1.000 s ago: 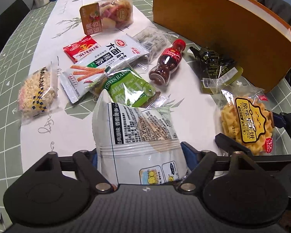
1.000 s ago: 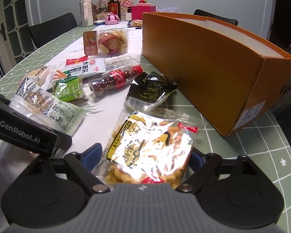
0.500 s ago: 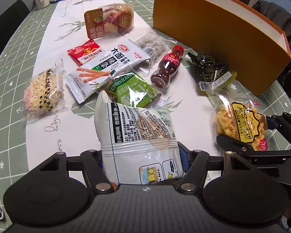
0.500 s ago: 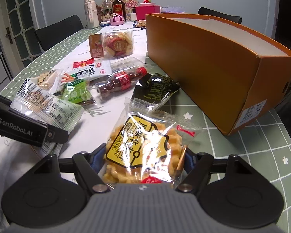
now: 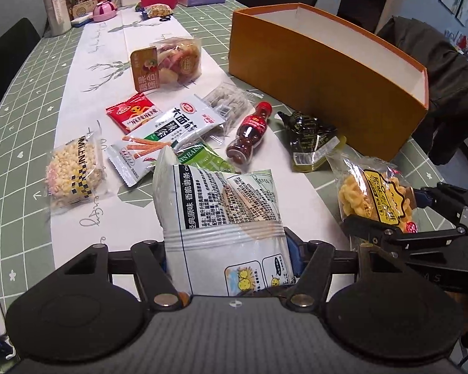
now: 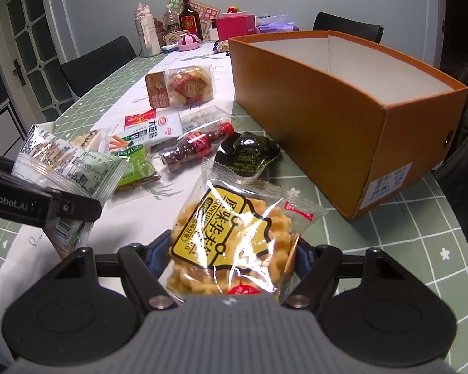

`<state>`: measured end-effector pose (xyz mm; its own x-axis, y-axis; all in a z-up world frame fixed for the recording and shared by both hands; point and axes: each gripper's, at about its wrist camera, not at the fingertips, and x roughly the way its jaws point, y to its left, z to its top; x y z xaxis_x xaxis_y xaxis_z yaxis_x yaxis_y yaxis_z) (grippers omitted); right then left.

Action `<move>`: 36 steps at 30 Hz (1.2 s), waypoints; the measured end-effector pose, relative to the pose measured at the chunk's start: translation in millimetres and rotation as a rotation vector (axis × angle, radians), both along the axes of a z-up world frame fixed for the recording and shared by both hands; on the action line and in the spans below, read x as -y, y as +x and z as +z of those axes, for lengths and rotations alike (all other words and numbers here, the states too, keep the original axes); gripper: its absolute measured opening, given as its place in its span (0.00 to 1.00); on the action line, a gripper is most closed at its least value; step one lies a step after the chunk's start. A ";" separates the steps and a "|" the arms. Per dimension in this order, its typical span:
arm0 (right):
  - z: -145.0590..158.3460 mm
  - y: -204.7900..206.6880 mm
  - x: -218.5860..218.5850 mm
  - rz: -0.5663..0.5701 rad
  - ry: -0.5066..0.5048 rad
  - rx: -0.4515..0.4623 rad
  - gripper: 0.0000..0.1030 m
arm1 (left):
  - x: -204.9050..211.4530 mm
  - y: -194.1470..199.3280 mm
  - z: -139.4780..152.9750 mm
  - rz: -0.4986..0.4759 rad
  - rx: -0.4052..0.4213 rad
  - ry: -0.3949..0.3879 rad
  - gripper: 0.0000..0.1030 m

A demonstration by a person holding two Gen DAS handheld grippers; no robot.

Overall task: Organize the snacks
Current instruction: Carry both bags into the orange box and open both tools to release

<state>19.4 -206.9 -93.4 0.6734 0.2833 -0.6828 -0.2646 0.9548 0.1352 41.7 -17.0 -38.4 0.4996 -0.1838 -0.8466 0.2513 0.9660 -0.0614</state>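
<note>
While my left gripper [image 5: 227,249] is clamping the lower end of a white and green chip bag [image 5: 221,205], its jaws are closing the last bit onto the packet, and the bag is standing up between them above the white table runner [image 5: 78,71]. My right gripper [image 6: 231,249] is grasping a clear packet of yellow waffle snacks [image 6: 234,237] the same way, both blue pads pressing its sides, and the packet is tilting up off the green checked tablecloth [image 6: 390,249].

Just beyond the chip bag, a green raisin packet [image 5: 202,159] is lying under its top edge, with a white breadstick packet [image 5: 168,134] and a small red sachet [image 5: 131,112] behind it. A puffed-grain bar in clear wrap [image 5: 75,168] is sitting off to the left on the runner. A cola-bottle-shaped candy container [image 5: 249,137] is lying on its side near the middle, and a black and green pouch [image 5: 309,137] is resting beside it, close to the wall of the orange box [image 6: 327,118]. The box is standing open on the tablecloth, and its white inside is showing nothing in the part I can see. A dried fruit bag [image 5: 171,62] is standing farther back on the runner. Bottles and a pink box [image 6: 234,26] are crowding the far end of the table.
</note>
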 end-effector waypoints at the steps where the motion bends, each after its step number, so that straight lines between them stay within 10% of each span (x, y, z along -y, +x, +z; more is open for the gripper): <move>1: 2.5 -0.6 0.1 0.007 0.003 0.001 0.71 | 2.0 -1.3 1.2 -0.016 -0.001 0.013 0.70; 21: 83.5 2.9 54.9 0.273 -0.035 0.083 0.71 | 47.7 -1.8 37.0 -0.208 0.006 0.037 0.71; 36: 174.6 99.3 157.7 0.254 -0.114 0.127 0.71 | 149.9 76.5 90.4 -0.357 0.119 0.061 0.71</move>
